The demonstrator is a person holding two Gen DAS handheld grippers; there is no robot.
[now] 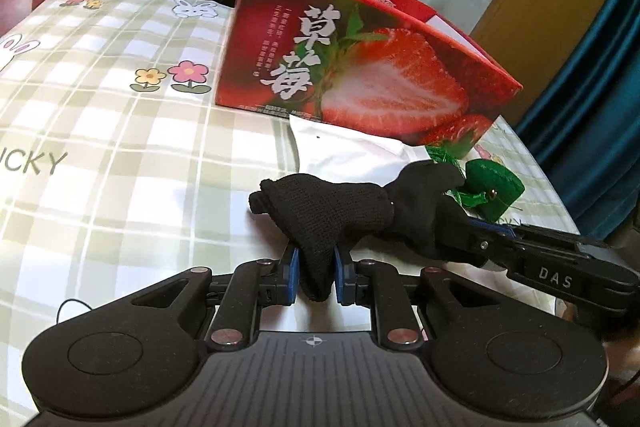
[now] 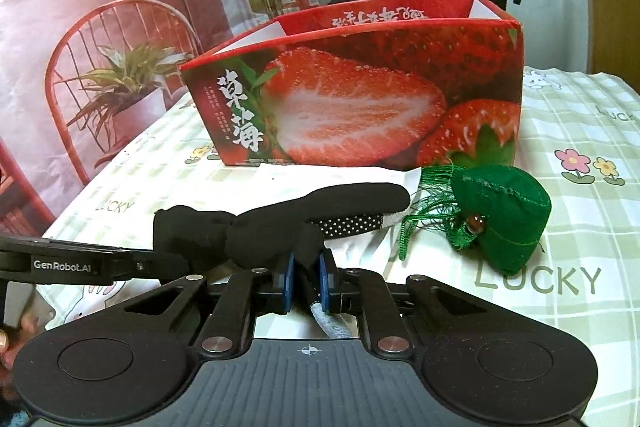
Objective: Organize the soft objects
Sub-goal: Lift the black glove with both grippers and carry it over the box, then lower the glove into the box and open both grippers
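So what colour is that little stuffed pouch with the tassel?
Green pouch, with a green tassel; clearest in the right wrist view.

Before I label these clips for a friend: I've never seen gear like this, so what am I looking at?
A person holds two handheld grippers, each carrying a camera looking along its fingers. One picture comes from the left gripper, the other from the right gripper. Both are clamped shut on one black glove, stretched between them. On the checked bedsheet stand a strawberry box, open on top, a white cloth and a green tasselled pouch.
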